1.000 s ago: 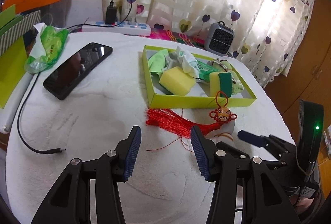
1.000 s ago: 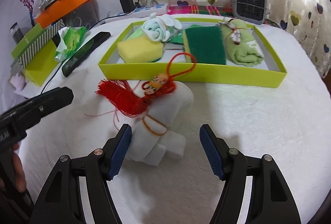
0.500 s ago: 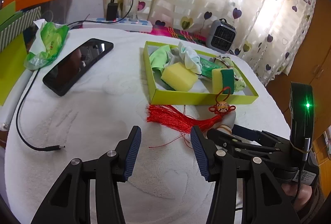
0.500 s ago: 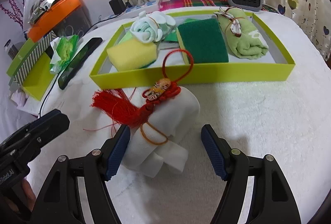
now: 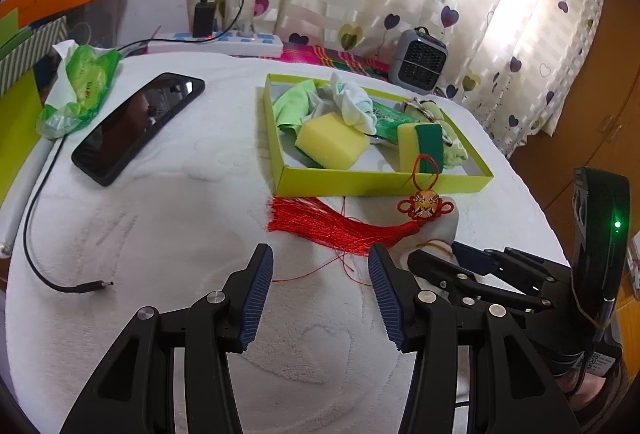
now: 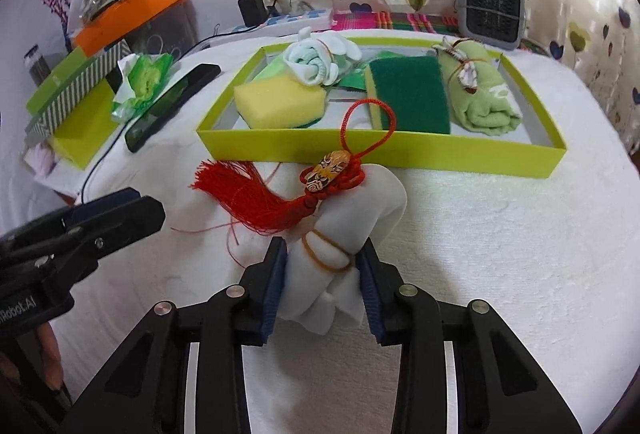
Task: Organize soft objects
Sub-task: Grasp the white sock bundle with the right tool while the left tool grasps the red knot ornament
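White rolled cloth [image 6: 344, 234], bound by a rubber band [image 6: 326, 254], is being clamped between the pads of the right gripper [image 6: 322, 274], whose jaws have just been closing onto it. The roll is lying on the white towel-covered table [image 6: 480, 254], just before the green tray [image 6: 400, 153], with a red tassel ornament [image 6: 280, 193] draped across it. The left gripper [image 5: 320, 294] is being held apart over bare towel, gripping nothing. A pick-up is judged to be in hand; next, lifting into the tray is called for, with the tassel likely being dragged.
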